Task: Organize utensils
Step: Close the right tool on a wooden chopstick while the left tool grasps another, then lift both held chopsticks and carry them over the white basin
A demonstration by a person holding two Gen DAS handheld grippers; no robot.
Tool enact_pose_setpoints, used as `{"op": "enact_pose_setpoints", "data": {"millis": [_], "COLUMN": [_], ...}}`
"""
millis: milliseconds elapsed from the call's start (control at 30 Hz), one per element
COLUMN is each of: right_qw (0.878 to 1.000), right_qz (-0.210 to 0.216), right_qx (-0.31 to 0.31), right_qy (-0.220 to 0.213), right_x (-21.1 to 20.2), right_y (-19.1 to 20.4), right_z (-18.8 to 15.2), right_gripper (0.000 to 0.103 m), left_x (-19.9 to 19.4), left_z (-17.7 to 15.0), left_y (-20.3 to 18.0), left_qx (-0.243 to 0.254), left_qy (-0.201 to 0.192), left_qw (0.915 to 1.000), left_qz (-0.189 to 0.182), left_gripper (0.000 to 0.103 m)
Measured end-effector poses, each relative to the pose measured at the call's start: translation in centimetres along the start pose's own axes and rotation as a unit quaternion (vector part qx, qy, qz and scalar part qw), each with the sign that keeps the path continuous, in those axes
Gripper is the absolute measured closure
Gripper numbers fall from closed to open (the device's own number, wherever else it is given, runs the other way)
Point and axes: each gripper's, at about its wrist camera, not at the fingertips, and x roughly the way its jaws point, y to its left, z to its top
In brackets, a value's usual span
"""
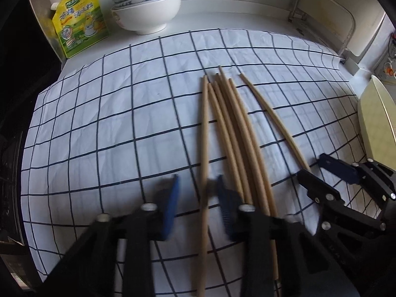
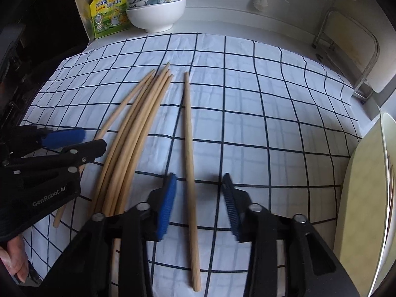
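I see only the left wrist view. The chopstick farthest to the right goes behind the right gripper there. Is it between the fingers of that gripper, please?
Observer: Yes. In the right wrist view that single chopstick lies between the pads of the right gripper, and it touches neither pad.
Operator: And where does the leftmost chopstick end? My view cuts it off.
Observer: Its near end comes out just past the left gripper, above the checked cloth.

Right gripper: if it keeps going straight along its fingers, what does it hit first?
Probably the lone chopstick lying between the open jaws of the right gripper, then the checked cloth under it; depth is unclear.
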Motion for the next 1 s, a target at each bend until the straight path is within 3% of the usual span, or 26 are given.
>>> {"op": "enact_pose_setpoints", "data": {"millis": [67,333,633,867,1000], "right_qw": [1.000,0.999,0.996,0.993,0.988], "right_qz": [0.004,0.031,0.061,0.051,0.018], "right_qx": [-0.011,0.031,0.057,0.080,0.119], "right_qy": [0.001,0.013,-0.021,-0.069,-0.093], "right_x": [0.0,-1.1,-6.7,-12.5,-15.4], "right_y": [0.4,-0.2,-0.8,-4.4,-9.5], "right_z": [0.2,0.4,0.2,-1.0,-2.7], "right_gripper": [0.097,0.097,0.097,0.097,0.097], "left_x": [0.0,-1.0,-6.0,-10.3,-11.9], "left_z": [0.0,-0.1,-0.6,1.5,3.1], "left_y": [0.0,1.3,0.9,-5.1,-10.6], "left_qx": [0.001,-0.007,0.012,0.055,0.093], "left_qy": [0.004,0.024,-0.001,-0.040,-0.061], "left_qw": [0.9999,0.9992,0.9998,0.9967,0.9908], "left_qz": [-0.009,-0.030,-0.016,-0.044,-0.077], "left_gripper": [0.096,0.096,0.096,0.096,0.096]}}
